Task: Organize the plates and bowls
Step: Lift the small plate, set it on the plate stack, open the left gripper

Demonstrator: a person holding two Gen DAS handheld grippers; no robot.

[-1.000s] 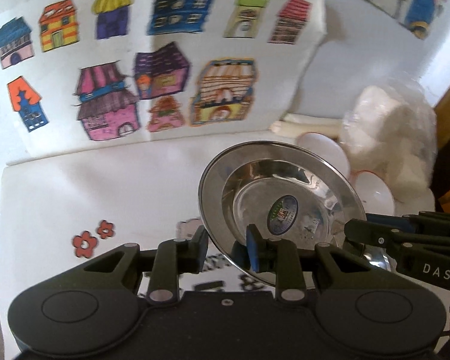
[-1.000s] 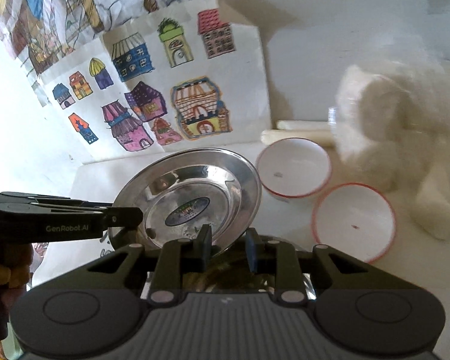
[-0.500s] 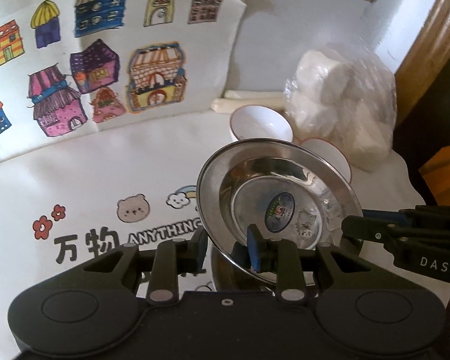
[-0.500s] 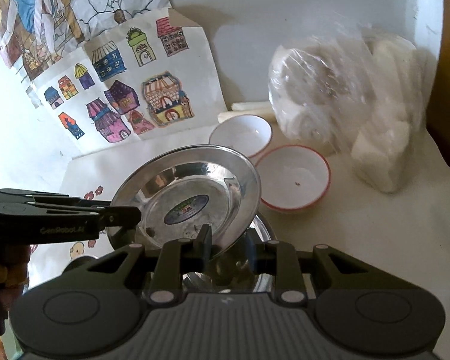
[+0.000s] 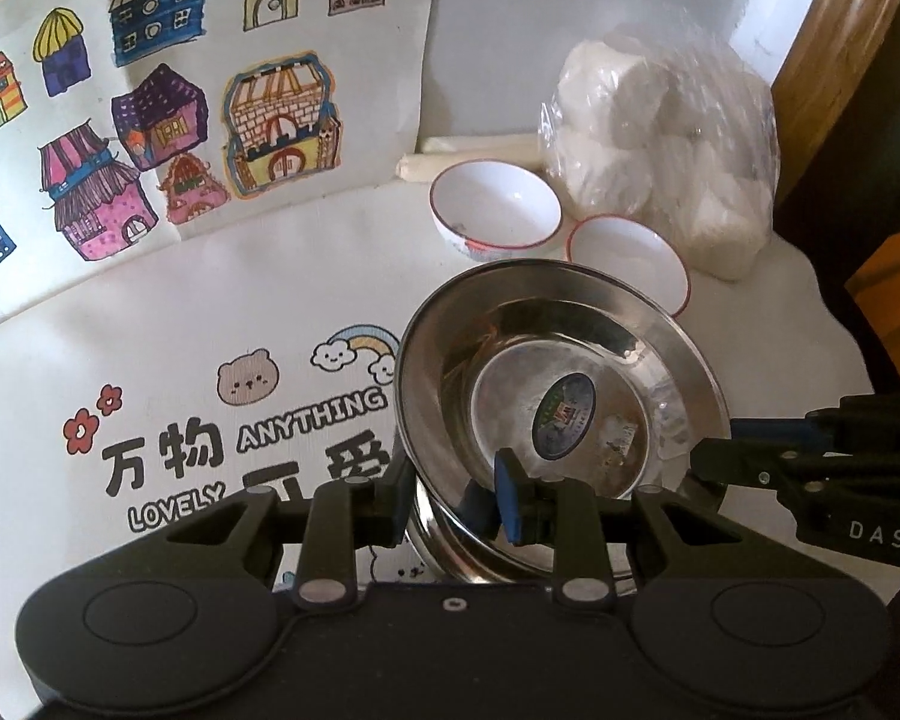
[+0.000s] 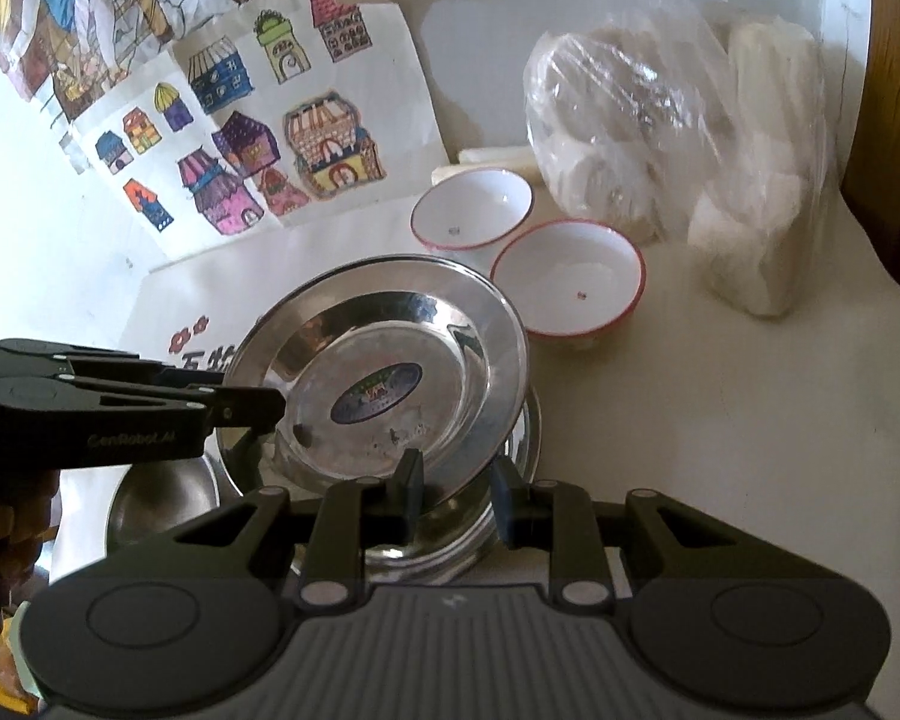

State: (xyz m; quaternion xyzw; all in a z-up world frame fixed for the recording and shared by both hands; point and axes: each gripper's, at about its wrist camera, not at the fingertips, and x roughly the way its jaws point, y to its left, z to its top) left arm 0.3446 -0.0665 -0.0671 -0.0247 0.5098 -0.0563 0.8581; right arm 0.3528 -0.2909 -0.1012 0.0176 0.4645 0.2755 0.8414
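steel plate round, shiny, sticker inside, tilted; both grippers' fingers pinch rim; 2 white bowls w/ red rims, empty.

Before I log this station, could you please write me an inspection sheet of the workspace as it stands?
Surface: white printed tablecloth.
Job's things: steel plate held tilted over more steelware; two red-rimmed bowls behind.
Clutter: plastic bag of white lumps; pale roll.
Tools: left tool and right tool each shut on the plate's rim.
Cables: nothing seen.
Surroundings: coloured house drawings on the wall.
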